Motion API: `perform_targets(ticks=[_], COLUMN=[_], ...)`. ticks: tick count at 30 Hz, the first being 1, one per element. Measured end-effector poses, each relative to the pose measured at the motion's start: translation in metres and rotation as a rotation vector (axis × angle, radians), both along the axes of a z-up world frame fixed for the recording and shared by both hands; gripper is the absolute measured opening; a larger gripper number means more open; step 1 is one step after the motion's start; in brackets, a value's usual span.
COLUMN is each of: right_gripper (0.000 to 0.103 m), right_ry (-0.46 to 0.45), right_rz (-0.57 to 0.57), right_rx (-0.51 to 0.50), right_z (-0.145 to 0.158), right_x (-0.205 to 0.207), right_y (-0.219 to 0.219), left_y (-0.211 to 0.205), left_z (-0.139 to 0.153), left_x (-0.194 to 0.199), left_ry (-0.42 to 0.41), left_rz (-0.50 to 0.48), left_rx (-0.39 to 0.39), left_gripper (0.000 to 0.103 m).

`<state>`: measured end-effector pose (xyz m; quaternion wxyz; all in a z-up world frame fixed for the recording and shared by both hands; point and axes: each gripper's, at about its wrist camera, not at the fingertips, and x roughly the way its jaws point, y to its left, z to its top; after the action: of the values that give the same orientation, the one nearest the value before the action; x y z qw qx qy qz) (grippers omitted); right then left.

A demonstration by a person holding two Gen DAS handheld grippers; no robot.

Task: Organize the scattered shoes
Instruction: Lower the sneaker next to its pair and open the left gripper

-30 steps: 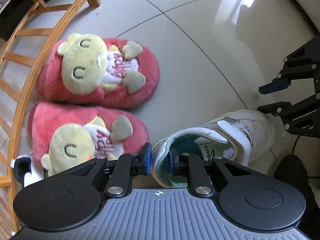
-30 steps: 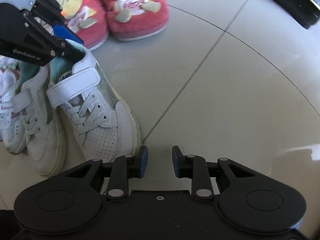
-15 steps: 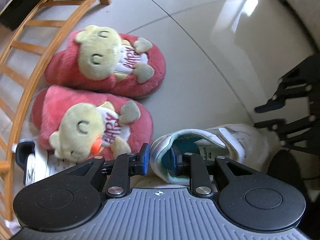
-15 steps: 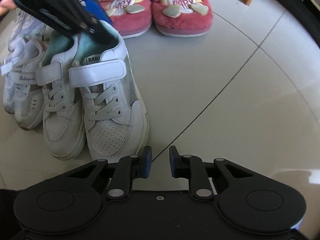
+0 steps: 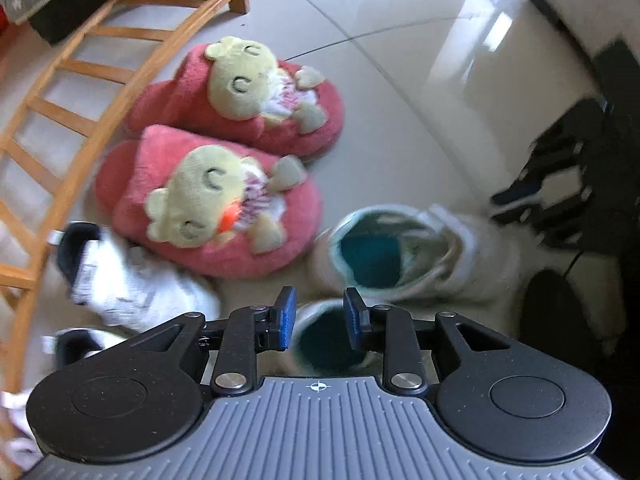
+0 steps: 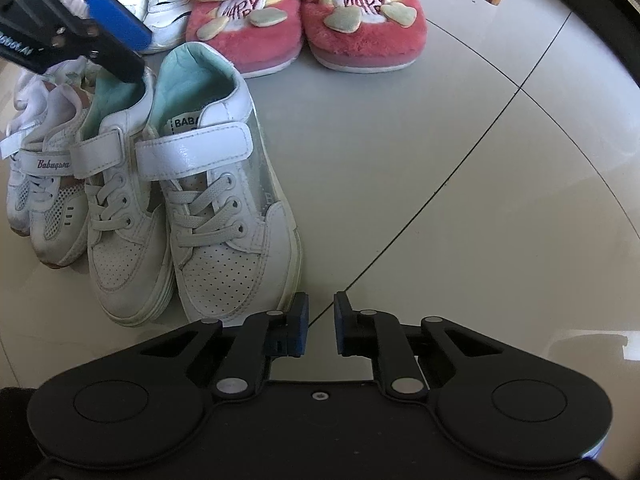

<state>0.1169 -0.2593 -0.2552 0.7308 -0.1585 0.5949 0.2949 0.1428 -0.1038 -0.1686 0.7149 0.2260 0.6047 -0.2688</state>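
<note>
- Left claw (image 5: pixel 318 316): points straight down, jaws parted with blue pads bare. Nothing is gripped; the teal-lined mouth of a white strap sneaker (image 6: pixel 120 220) lies directly beneath the gap, apart from the pads
- Right claw (image 6: pixel 320 320): jaws drawn to their narrowest and empty, with bare floor tile (image 6: pixel 440 160) under them
- Second strap sneaker (image 6: pixel 224 208): its toe sits just ahead and left of the right claw, close beside its mate, heels away from the claw and toes near level
- Pink plush slippers (image 6: pixel 360 20): paired side by side, well ahead of the right claw, beyond the sneaker heels
- Small mesh sneakers (image 6: pixel 44 196): far left of the right claw, beside the strap pair. Another white shoe lies behind them, partly hidden
- Wooden rail frame (image 5: pixel 80 92): left of the left claw, behind the slippers
- Judged step: clearing the left claw from the set-down sneaker — placement looks all but complete
- Recommendation: lift straight up with jaws kept apart so neither pad catches the heel collar and skews the pair. If the toes look uneven, nudge with the closed right claw rather than re-gripping
- Risk: the left wrist view is blurred — confirm clearance from the right wrist view
</note>
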Motion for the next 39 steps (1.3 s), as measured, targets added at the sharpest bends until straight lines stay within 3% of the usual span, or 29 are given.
perform_targets(ticks=[3,7,10,15,18,23,27,30,34,39], right_gripper=[0.015,0.015,0.015,0.015,0.015,0.015,0.021,0.023,0.033,0.050], right_ry=[-0.006,-0.004,-0.008,0.000,0.019,0.000,0.029,0.002,-0.018,-0.032], right_rz=[0.011,0.015,0.021,0.041,0.064,0.094,0.035,-0.002,-0.075,-0.157], right_rx=[-0.010,-0.008,-0.009,0.003,0.017,0.017,0.062,0.075,0.105,0.121], right_z=[-0.003,-0.007,-0.009,-0.006,-0.003,0.003,0.006,0.013,0.021,0.027], right_x=[0.000,0.003,0.003,0.003,-0.002,-0.008,0.003,0.008,0.016,0.009], right_y=[0.004,0.007,0.009,0.011,0.014,0.020,0.009,0.000,-0.019,-0.046], left_y=[0.004,0.002,0.005,0.008,0.014,0.021,0.026,0.026,0.025,0.020], left_z=[-0.011,-0.021,-0.020,-0.018,-0.018,-0.023,-0.020,-0.007,0.016,0.046], left_x=[0.002,-0.001,-0.003,-0.012,-0.016,-0.015,-0.015,-0.019,-0.021,-0.012], left_ry=[0.038,0.031,0.017,0.010,0.015,0.026,0.010,-0.022,-0.063,-0.088], left_rz=[-0.003,-0.044,-0.071,-0.155,-0.155,-0.101,-0.069,-0.079,-0.046,0.132], left_rx=[0.002,0.030,0.042,0.068,0.058,0.065,0.080,0.074,0.057,-0.055], left_gripper=[0.028,0.029,0.023,0.019,0.019,0.018,0.023,0.024,0.024,0.026])
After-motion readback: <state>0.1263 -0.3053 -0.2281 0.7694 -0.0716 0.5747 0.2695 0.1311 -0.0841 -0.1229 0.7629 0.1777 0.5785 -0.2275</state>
